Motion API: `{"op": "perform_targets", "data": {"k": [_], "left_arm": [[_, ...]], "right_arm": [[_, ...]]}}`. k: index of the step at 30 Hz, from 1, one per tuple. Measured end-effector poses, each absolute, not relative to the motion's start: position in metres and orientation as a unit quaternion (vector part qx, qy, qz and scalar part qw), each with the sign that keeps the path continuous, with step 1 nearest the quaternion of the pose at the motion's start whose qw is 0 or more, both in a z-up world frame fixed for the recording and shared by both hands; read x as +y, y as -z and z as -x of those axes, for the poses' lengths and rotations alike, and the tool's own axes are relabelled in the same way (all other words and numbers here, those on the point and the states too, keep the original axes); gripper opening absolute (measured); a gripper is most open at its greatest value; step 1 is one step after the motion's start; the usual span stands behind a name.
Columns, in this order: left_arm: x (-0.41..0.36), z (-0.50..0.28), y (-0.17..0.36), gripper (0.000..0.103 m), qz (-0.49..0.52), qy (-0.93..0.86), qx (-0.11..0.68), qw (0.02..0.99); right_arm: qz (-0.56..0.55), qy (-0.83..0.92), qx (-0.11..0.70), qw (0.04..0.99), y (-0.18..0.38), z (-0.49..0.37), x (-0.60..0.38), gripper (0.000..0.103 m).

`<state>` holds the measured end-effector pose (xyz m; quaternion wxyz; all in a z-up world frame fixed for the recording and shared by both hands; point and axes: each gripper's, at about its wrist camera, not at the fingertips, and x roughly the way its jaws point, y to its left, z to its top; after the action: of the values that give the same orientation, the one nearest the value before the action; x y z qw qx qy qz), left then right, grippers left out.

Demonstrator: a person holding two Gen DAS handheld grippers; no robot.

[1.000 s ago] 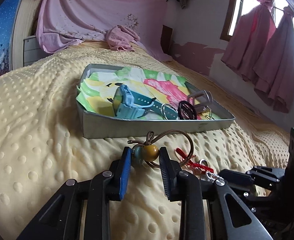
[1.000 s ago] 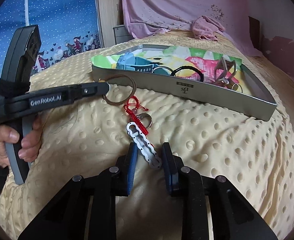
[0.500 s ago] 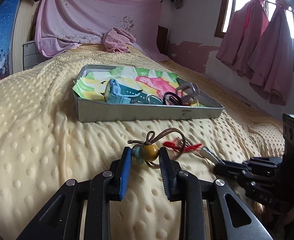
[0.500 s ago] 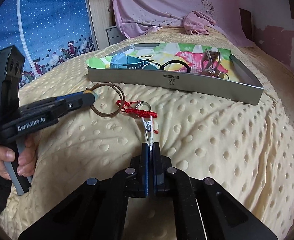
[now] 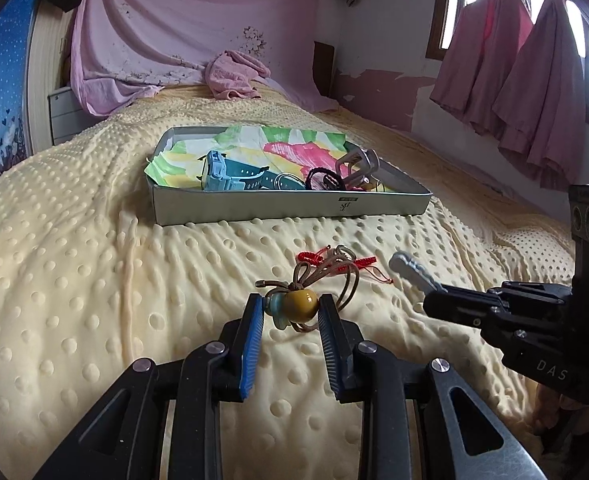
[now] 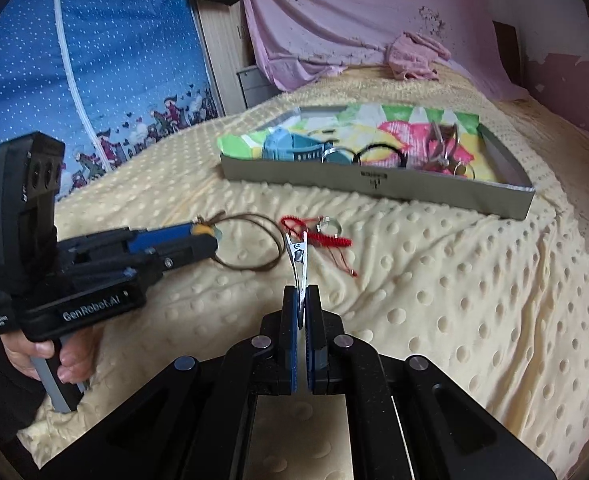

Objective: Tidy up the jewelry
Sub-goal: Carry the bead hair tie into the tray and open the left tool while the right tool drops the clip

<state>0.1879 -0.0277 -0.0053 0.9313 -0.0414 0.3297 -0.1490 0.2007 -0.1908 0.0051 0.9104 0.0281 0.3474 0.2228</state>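
Observation:
My left gripper (image 5: 290, 310) is shut on the yellow bead of a brown cord bracelet (image 5: 300, 303), whose loop trails forward over the bed. From the right wrist view that left gripper (image 6: 206, 238) comes in from the left with the cord loop (image 6: 250, 242) hanging off its tip. Pinched edge-on in my shut right gripper (image 6: 302, 300) is a silver hair clip (image 6: 298, 258), lifted off the blanket. The right gripper (image 5: 432, 298) with the clip (image 5: 408, 268) also shows at the right of the left wrist view. A red cord bracelet (image 6: 326, 238) and a small ring (image 6: 330, 223) lie on the bed.
A grey tray (image 5: 286, 208) lined with bright paper sits farther up the yellow dotted bedspread (image 5: 74, 280), holding a blue watch (image 5: 222, 172), a black hair tie (image 5: 322, 178) and a metal clip (image 5: 358, 164). A person's hand (image 6: 50, 356) grips the left handle. Pink cloth lies beyond.
The right gripper closed on the silver clip and lifted it off the blanket. The left gripper drew back from the tray, taking the beaded cord along.

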Motion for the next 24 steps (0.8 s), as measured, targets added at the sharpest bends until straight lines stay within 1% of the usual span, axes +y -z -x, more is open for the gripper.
{"op": "perform_targets", "data": {"k": [5,11,17,21,24], "left_arm": [[-0.029,-0.195,-0.005,0.026,0.056,0.144,0.343,0.926],[-0.036,-0.212,-0.027,0.026,0.066,0.136,0.333,0.931],[-0.04,-0.255,-0.048,0.026,0.083,0.103,0.301,0.945],[-0.042,-0.287,-0.048,0.026,0.095,0.088,0.288,0.949],[-0.045,-0.31,-0.042,0.026,0.097,0.084,0.293,0.948]], "right_arm": [[-0.052,-0.209,0.331,0.919,-0.009,-0.202,-0.203,0.003],[-0.079,-0.18,0.31,0.93,-0.014,-0.216,-0.219,0.003],[-0.08,-0.152,0.285,0.943,-0.028,-0.256,-0.232,0.003],[-0.081,-0.142,0.284,0.945,-0.033,-0.292,-0.239,0.003],[-0.079,-0.141,0.29,0.943,-0.033,-0.319,-0.24,0.003]]}}
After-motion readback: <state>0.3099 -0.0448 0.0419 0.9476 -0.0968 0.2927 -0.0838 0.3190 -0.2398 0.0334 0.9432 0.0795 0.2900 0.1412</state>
